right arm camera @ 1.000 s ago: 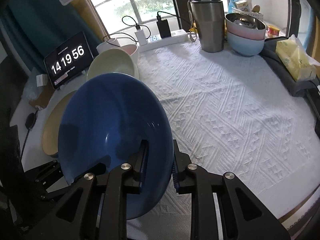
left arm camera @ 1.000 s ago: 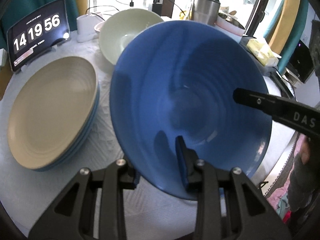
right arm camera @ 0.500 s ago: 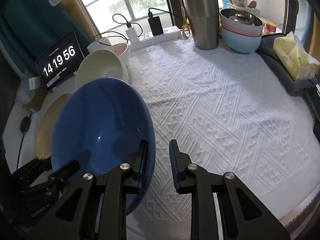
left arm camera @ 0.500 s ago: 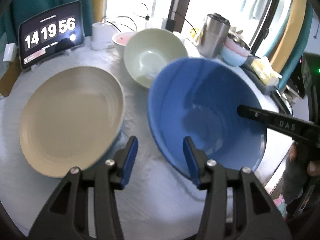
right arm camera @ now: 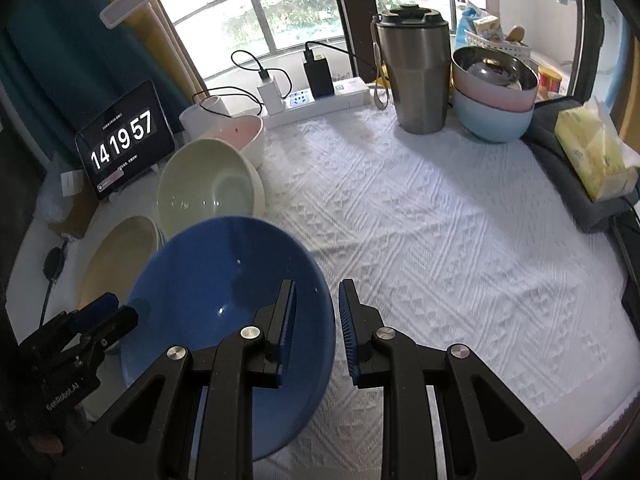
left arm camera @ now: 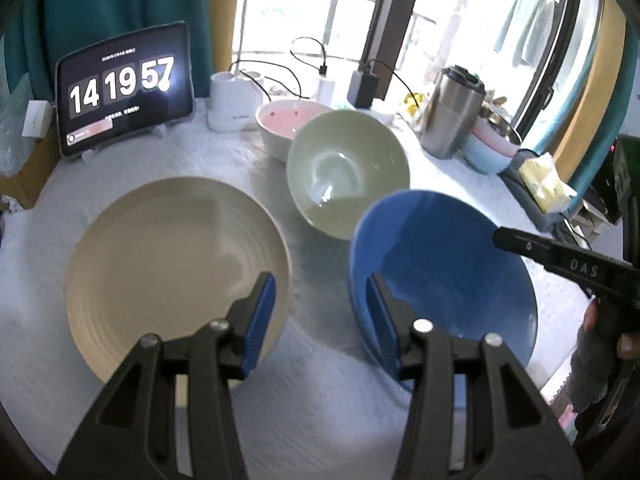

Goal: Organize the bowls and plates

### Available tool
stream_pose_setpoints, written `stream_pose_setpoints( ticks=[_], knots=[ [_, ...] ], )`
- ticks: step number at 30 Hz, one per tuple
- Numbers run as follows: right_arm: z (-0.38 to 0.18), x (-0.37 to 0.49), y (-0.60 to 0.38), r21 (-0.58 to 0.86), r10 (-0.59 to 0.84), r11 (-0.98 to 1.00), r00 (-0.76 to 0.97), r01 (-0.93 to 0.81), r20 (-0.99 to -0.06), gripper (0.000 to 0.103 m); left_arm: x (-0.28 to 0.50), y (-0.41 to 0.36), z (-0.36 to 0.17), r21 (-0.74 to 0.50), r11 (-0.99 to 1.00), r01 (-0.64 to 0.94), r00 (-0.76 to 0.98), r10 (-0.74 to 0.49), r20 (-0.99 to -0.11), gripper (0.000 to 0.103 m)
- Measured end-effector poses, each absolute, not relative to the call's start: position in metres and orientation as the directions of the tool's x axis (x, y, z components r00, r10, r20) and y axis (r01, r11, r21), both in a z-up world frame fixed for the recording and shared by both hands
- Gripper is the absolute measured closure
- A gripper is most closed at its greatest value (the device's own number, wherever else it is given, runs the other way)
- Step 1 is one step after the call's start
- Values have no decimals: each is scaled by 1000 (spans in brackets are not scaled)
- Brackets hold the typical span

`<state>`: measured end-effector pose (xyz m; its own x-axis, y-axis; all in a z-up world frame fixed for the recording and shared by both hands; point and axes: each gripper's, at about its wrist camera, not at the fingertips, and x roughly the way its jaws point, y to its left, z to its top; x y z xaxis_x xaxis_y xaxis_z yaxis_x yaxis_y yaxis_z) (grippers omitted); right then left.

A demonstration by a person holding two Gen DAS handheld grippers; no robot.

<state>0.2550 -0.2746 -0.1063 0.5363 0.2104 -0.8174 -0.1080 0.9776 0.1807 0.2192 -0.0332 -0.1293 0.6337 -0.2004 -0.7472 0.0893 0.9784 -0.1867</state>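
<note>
Blue bowl [right arm camera: 224,312] sits near the front left of the bench [right arm camera: 440,240], just in front of the green bowl [left arm camera: 348,172] and beside the beige plate stack [left arm camera: 172,268]. Left tool [left arm camera: 322,316] has just been opening; its jaws stand apart with nothing between them, right pad beside the bowl's rim. Right tool [right arm camera: 316,320] straddles the bowl's right rim: left pad inside, right pad outside, a gap visible, so not clamped.

Risks: the bowl looks tilted in the right wrist view, so it may rock or slide on the cloth if nudged. If the right tool closes crooked on the thin rim, the bowl could tip against the green bowl. The pink bowl [left arm camera: 288,124] sits close behind.

Surface: white textured cloth. At the far edge: a tablet clock [right arm camera: 124,144], a power strip [right arm camera: 320,100] with chargers, a steel tumbler [right arm camera: 416,76], stacked bowls [right arm camera: 494,96] and a tissue pack [right arm camera: 592,152]. Window and teal curtains behind.
</note>
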Motion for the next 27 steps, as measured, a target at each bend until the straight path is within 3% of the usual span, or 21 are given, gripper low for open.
stream_pose_setpoints(
  ticks=[27],
  knots=[
    [-99, 319, -239, 154, 282, 948, 511, -277, -812, 80, 284, -19, -126, -160, 986, 48, 665, -151, -732, 54]
  ],
)
